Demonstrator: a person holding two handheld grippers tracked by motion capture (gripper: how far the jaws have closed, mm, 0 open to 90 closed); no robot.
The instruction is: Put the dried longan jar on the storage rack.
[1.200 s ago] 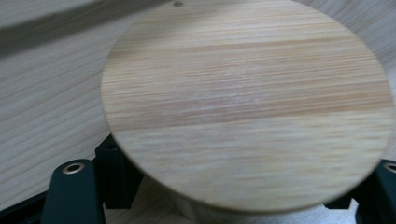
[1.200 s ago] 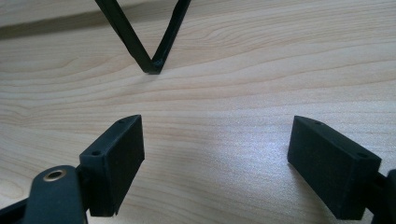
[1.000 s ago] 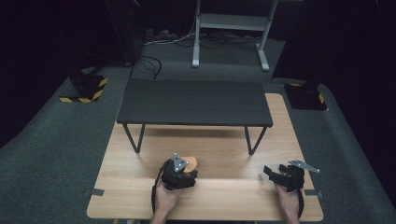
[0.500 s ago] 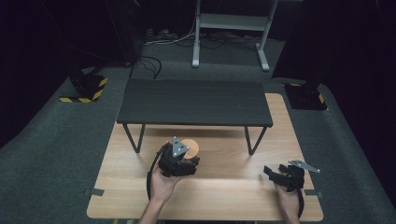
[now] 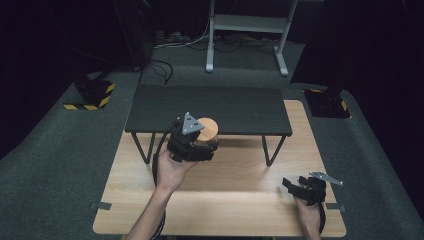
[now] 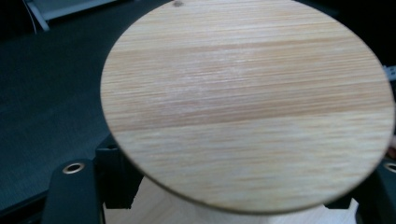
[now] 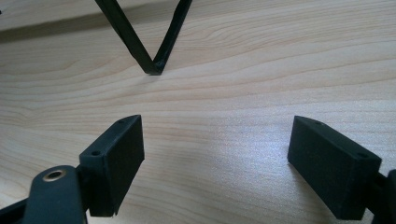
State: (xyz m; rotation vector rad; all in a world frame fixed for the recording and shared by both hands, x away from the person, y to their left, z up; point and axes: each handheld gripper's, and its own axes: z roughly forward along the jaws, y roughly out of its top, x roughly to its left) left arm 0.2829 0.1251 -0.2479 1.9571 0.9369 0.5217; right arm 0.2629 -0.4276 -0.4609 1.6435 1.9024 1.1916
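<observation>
Left gripper [image 5: 200,145]: clamping wooden cylinder [image 5: 207,129] between both jaws, raised above wooden table [image 5: 235,200], at front edge of black shelf [image 5: 225,107]. Right gripper [image 5: 295,186]: resting on table, jaws spread wide, gripping nothing.

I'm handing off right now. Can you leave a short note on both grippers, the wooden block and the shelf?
Left gripper: shut on the round wooden block, held in the air at the front edge of the black shelf.
Right gripper: open and empty, low over the table at its near right corner.
Done: block is off the table.
Left, probably: set it on the shelf, then release.
</observation>
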